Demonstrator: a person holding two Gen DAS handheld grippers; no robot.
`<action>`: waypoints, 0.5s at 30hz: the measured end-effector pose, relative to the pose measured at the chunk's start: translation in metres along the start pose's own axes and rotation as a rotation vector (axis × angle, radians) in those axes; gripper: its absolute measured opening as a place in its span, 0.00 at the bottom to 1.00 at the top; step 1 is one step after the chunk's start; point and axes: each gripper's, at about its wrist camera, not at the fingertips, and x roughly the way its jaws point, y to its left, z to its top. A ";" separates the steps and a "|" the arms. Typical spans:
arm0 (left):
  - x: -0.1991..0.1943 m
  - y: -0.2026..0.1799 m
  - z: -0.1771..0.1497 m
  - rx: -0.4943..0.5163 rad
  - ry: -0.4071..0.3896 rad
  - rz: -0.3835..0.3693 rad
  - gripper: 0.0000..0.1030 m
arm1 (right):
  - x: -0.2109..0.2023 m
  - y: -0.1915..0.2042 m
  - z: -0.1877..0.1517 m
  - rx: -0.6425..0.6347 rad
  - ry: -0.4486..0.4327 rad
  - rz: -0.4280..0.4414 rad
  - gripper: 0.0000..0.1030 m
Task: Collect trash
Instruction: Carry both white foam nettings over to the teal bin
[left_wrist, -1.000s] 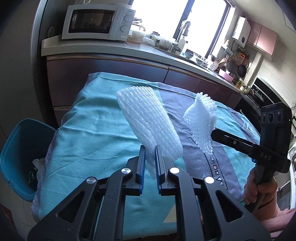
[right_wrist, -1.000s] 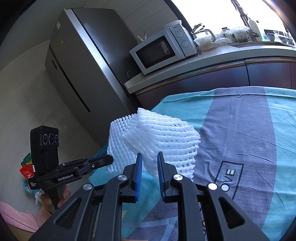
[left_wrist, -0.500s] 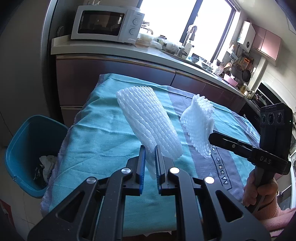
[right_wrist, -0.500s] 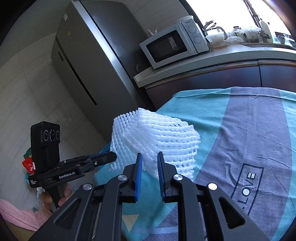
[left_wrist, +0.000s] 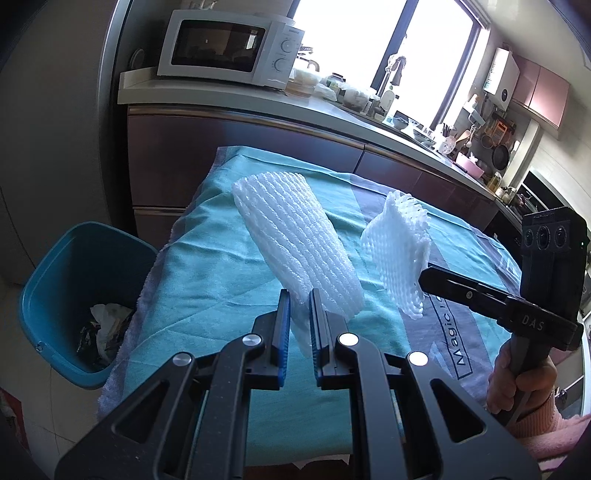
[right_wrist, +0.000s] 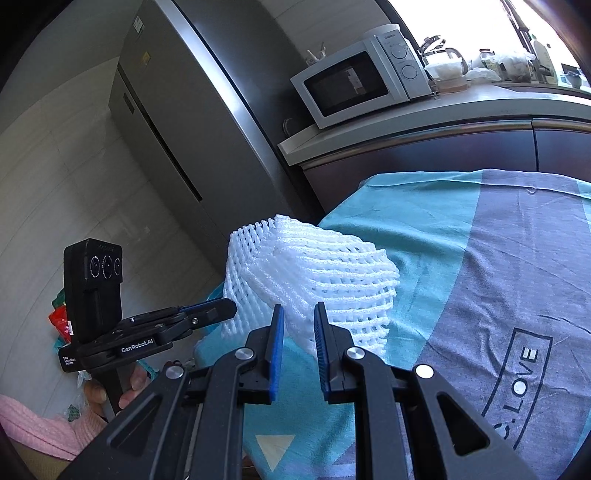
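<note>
Blue-padded fingers of the left gripper (left_wrist: 299, 314) stay clamped on a long white foam net sleeve (left_wrist: 295, 236); the right gripper (right_wrist: 297, 328) likewise pinches its shorter white foam net sleeve (right_wrist: 325, 273), both aloft over the teal-and-grey cloth-covered table (left_wrist: 207, 266). Best carried together past the table's edge, released only above the blue plastic bin (left_wrist: 48, 280). That bin now shows fuller than a second ago.
</note>
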 end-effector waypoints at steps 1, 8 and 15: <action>0.000 0.000 0.000 -0.001 0.000 0.002 0.10 | 0.001 0.001 0.000 -0.003 0.001 0.000 0.15; -0.004 0.007 -0.001 -0.008 -0.005 0.013 0.10 | 0.004 0.000 0.002 -0.005 0.007 0.008 0.15; -0.008 0.008 -0.002 -0.014 -0.009 0.021 0.10 | 0.007 0.001 0.002 -0.011 0.013 0.017 0.15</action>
